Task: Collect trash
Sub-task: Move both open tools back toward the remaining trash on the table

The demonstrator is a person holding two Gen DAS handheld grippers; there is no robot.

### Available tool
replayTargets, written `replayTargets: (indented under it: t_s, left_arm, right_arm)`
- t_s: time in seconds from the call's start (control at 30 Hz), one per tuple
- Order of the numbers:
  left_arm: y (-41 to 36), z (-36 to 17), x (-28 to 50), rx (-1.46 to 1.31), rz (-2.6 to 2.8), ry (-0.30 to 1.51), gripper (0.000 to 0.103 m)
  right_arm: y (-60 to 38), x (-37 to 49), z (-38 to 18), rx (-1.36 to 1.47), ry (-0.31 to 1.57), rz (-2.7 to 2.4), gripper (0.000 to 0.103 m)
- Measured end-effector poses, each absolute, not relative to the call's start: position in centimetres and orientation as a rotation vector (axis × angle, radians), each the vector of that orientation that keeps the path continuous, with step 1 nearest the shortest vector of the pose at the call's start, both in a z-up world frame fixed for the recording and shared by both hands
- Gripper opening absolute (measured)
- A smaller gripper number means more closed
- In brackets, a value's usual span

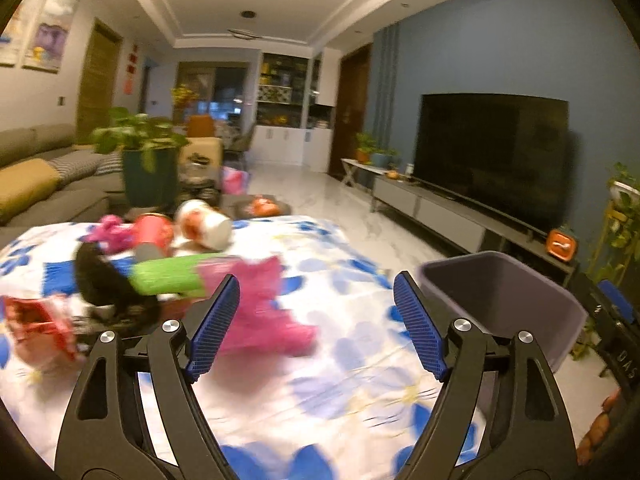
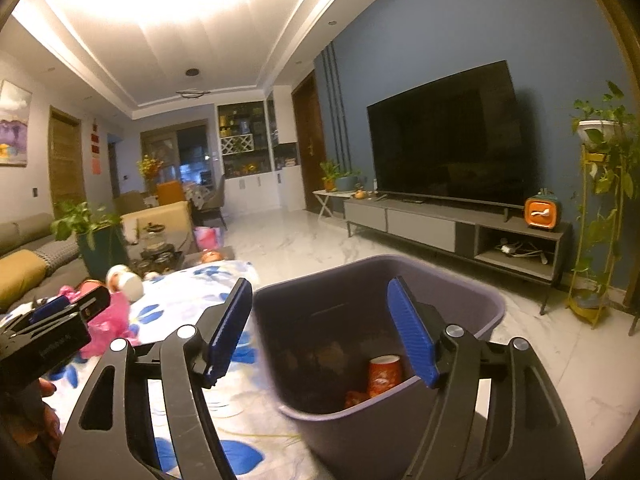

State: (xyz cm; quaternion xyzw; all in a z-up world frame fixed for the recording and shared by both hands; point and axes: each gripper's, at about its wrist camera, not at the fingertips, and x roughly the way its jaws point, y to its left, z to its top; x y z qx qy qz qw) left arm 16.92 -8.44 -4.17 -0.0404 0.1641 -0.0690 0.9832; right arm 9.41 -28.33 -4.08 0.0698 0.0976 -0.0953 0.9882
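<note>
A red cup [image 2: 384, 376] sits low in the purple bin [image 2: 486, 312], partly hidden behind its rim. Blurred wrappers [image 1: 260, 304] crowd the surface [image 1: 340, 380] at left. Both left tongs [image 1: 316, 320] and right tongs [image 2: 320, 328] gape empty.

Warm ceiling light [image 2: 132, 12] blows out to white glare in the right wrist view; the rest of the room is dim and bluish. Motion blur smears the pink wrapper [image 1: 264, 304] and floral cloth [image 1: 340, 380]. Fisheye bending curves the walls, and the corners vignette black.
</note>
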Motion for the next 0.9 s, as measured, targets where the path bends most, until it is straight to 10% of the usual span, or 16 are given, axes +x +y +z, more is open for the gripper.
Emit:
replayTargets:
  t_s: [0.9]
  left_arm:
    - [8.9, -4.4, 10.0, -0.154, 0.231, 0.312, 0.078]
  right_arm:
    - [-14.5, 10.1, -4.3, 0.071, 0.207, 0.082, 0.071]
